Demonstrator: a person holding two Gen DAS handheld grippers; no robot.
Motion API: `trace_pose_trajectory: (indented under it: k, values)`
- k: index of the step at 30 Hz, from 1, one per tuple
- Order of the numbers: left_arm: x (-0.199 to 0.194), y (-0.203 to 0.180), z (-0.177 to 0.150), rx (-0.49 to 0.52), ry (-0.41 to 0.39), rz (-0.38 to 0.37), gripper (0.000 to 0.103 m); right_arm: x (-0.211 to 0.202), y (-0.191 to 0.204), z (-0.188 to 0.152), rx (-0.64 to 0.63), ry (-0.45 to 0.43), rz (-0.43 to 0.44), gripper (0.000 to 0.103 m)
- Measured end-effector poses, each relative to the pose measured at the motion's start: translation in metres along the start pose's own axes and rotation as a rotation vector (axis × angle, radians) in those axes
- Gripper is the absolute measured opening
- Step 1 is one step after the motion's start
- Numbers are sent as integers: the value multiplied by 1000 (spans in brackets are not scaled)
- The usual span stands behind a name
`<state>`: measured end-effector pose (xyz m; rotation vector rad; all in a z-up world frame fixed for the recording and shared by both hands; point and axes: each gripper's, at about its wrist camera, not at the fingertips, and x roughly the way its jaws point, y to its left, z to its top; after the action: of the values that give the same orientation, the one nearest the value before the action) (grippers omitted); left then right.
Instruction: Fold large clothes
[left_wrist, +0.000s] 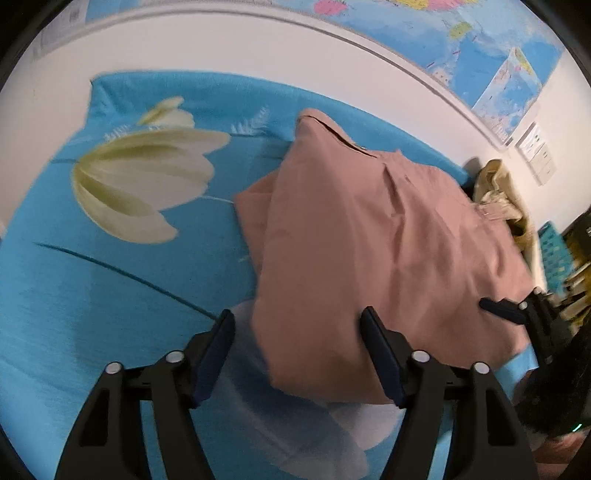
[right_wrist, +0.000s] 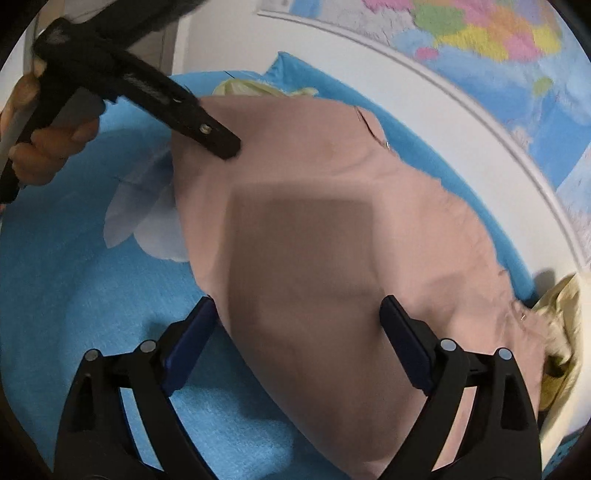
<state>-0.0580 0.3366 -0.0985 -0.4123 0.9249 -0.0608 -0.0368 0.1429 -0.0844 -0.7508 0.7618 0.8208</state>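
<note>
Two grippers: we hold one in each hand, and both point down at the bed.
Left gripper (left_wrist: 297, 349): released. We see its jaws standing apart over the near corner of the garment, and neither pad presses the cloth.
Right gripper (right_wrist: 297, 334): released, jaws spread wide over the garment's near edge, with cloth showing between them but not pinched.
Garment (left_wrist: 376, 236): one pink piece, folded into a rough rectangle with layered edges at its left side. It lies flat on the sheet, toward the wall side of the bed. A small seam or button detail sits near its far edge.
Sheet (left_wrist: 66, 295): one, bright blue, printed with large pale flowers; we count one cream flower beyond the garment and one whitish one partly under its near corner.
Hand (right_wrist: 48, 147): one in view, at the left of the right wrist view, gripping the left gripper's black handle.
Maps (left_wrist: 480, 44): two on the wall, a large one and a smaller one overlapping it.
Writing: print on the maps and on a small wall sheet is too blurred for us to read.
Tan cloth (left_wrist: 498, 195): one crumpled heap beside the garment's far right end.
</note>
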Motion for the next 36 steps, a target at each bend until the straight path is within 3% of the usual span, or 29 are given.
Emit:
trace_pose_trajectory:
  k: [2, 6, 7, 9, 10, 12, 15, 19, 23, 27, 31, 34, 36]
  values:
    - [1, 2, 3, -28, 18, -55, 51, 1, 5, 0, -28, -19, -33, 90]
    - [-4, -8, 10, -12, 1, -66, 50, 8, -4, 2, 10, -32, -9, 90]
    - [-6, -11, 11, -5, -7, -61, 50, 9, -7, 3, 22, -32, 3, 83]
    - [-13, -15, 11, 6, -33, -37, 58, 10, -11, 6, 49, -22, 22, 50]
    - [-16, -13, 12, 5, -45, -36, 68, 8, -13, 7, 53, -19, 33, 45]
    - [-26, -9, 10, -4, -79, -35, 72, 2, -19, 10, 81, -27, 75, 28]
    - [-46, -2, 0, -12, -127, -48, 78, -10, -35, 16, 159, -54, 165, 17]
    - [-57, 7, -20, -31, -139, -105, 81, -16, -67, 21, 294, -95, 250, 15]
    - [-42, -1, -38, -32, -76, -243, 82, -19, -79, 23, 330, -113, 258, 15]
    - [-9, -24, -30, -58, -25, -323, 82, -21, -73, 22, 339, -106, 268, 15]
    - [22, -26, -11, -179, -19, -392, 89, -21, -69, 14, 373, -99, 292, 18]
    - [30, -27, -4, -221, -28, -410, 91, -26, -74, 8, 418, -112, 304, 27]
    - [32, -26, -1, -241, -30, -420, 92, -34, -82, -1, 481, -130, 338, 38]
